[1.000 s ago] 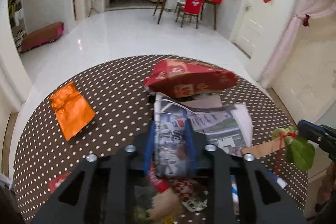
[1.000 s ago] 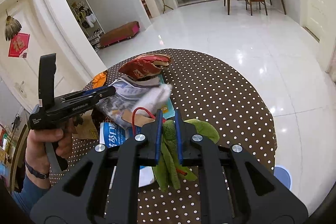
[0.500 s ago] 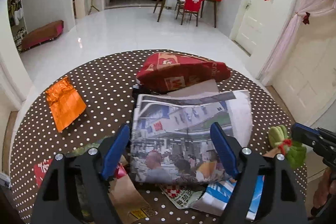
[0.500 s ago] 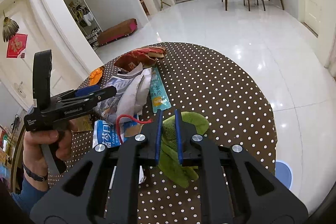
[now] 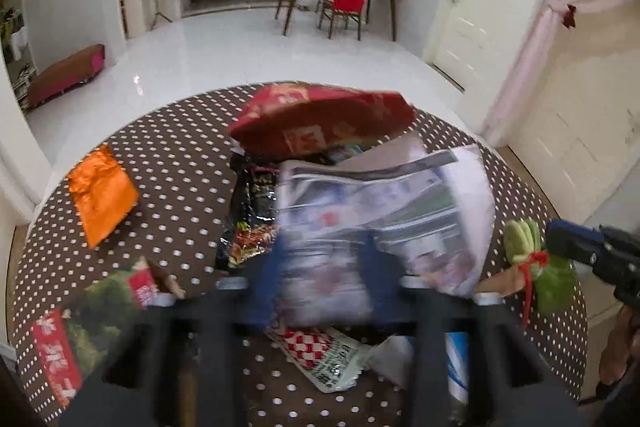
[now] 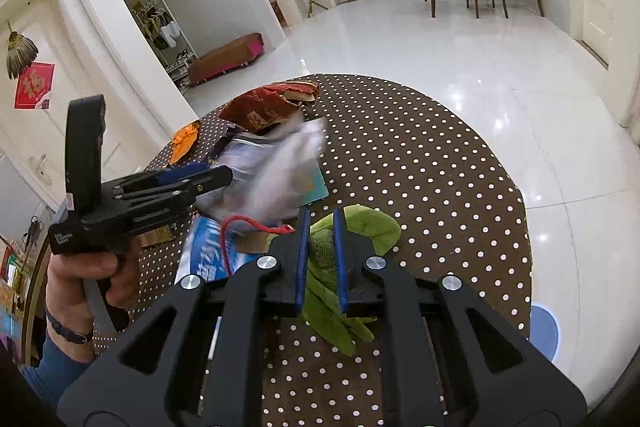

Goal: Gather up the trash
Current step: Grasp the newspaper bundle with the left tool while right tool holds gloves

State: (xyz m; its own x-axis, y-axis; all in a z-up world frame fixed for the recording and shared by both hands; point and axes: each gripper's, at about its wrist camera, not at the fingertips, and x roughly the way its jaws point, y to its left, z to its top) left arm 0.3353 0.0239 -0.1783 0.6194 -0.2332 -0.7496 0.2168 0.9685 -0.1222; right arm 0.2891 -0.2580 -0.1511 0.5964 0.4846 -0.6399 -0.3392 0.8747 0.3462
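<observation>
While the polka-dot tabletop [image 5: 192, 163] carries the whole heap, the newspaper [image 5: 384, 211] is the landmark: left tool [image 5: 324, 283] looks clamped on its near edge, though blur hides much. Judged risk: lifting drags the red bag [image 5: 320, 123] behind it. Right of the newspaper, right tool [image 6: 320, 259] pinches the green cloth [image 6: 352, 231]; its red string [image 6: 244, 227] may snag.

My left gripper [image 5: 324, 283] is blurred in its own view — its blue pads sit pressed against a newspaper [image 5: 384, 211] on either side. From the right camera, my left hand [image 6: 86, 277] wraps the handle, arm low at the left. My right gripper [image 6: 320, 259] is clamped on a green cloth [image 6: 348, 239] — fingers nearly parallel, pointing forward.
</observation>
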